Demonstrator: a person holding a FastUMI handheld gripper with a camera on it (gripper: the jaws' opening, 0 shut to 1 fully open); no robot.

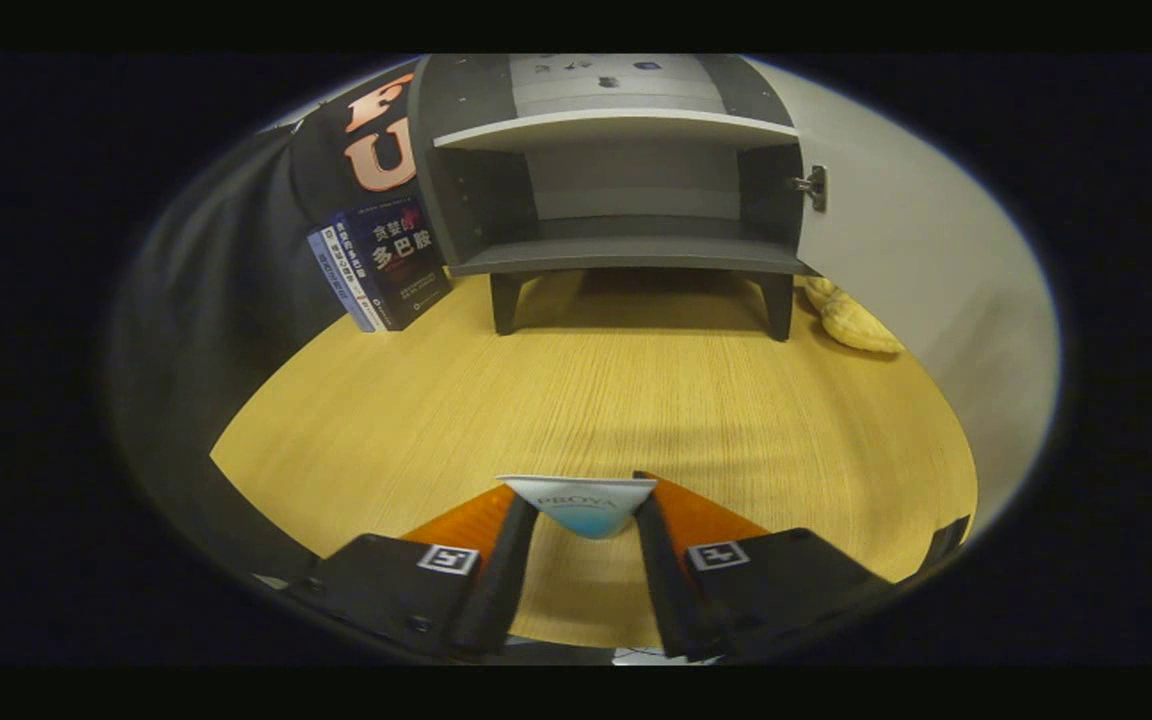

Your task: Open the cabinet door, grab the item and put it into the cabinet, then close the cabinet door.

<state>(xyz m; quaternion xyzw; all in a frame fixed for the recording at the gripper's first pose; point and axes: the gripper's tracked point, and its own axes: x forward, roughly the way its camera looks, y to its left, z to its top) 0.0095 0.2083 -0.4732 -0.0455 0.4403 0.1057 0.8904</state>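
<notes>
Gripper: 1 gripper (pixel 584 505), its 2 fingers (pixel 514 560) clenched on the item, 1 finger pressing each side.
Item: 1 small white tube (pixel 581 503) with a pale blue lower part, held between the fingertips above the table, well apart from the cabinet.
Table: 1 wooden table (pixel 636 400), light yellow grain, running from the fingers to the cabinet's legs.
Cabinet: 1 dark grey cabinet (pixel 626 170) standing at the far side of the table, beyond the fingers; 2 front legs visible.
Shelves: 1 pale shelf board (pixel 616 128) across the middle, 2 open compartments, upper and lower; contents of the upper one too small to tell.
Door: 1 white door (pixel 906 250), swung open on the cabinet's right side; 1 metal hinge (pixel 812 186) showing at the edge.
Books: 2 books (pixel 381 265) standing tilted, just left of the cabinet, leaning against the booth wall.
Other: 1 yellow soft object (pixel 851 318) on the table by the right leg, near the open door.
</notes>
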